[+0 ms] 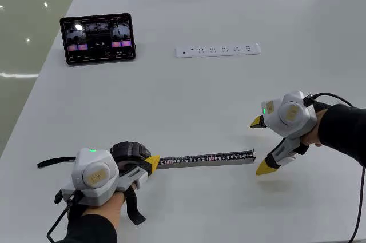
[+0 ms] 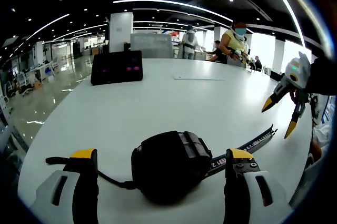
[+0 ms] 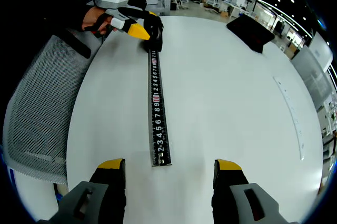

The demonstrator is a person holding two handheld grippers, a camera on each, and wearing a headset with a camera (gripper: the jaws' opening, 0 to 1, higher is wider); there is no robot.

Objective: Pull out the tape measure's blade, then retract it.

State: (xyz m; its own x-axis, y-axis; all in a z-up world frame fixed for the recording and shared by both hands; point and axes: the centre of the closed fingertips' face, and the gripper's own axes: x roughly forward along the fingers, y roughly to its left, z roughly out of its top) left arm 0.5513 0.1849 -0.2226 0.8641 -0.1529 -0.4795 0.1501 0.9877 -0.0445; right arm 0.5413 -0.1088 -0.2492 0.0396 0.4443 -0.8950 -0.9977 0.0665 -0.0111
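Head view: blade (image 1: 206, 159) is out, flat on table (image 1: 229, 100), running from case (image 1: 130, 152) at 7 o'clock toward 3. Left claw (image 2: 161, 154) wide open, straddling case, no visible grip. Right claw (image 3: 169, 164) open, empty, at blade tip. Pull looks done; retract not yet done.

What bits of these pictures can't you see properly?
Head view: the screen of the tablet is too small to read.
Head view: the left gripper covers part of the tape measure case.
Left gripper view: the case hides where the blade comes out.
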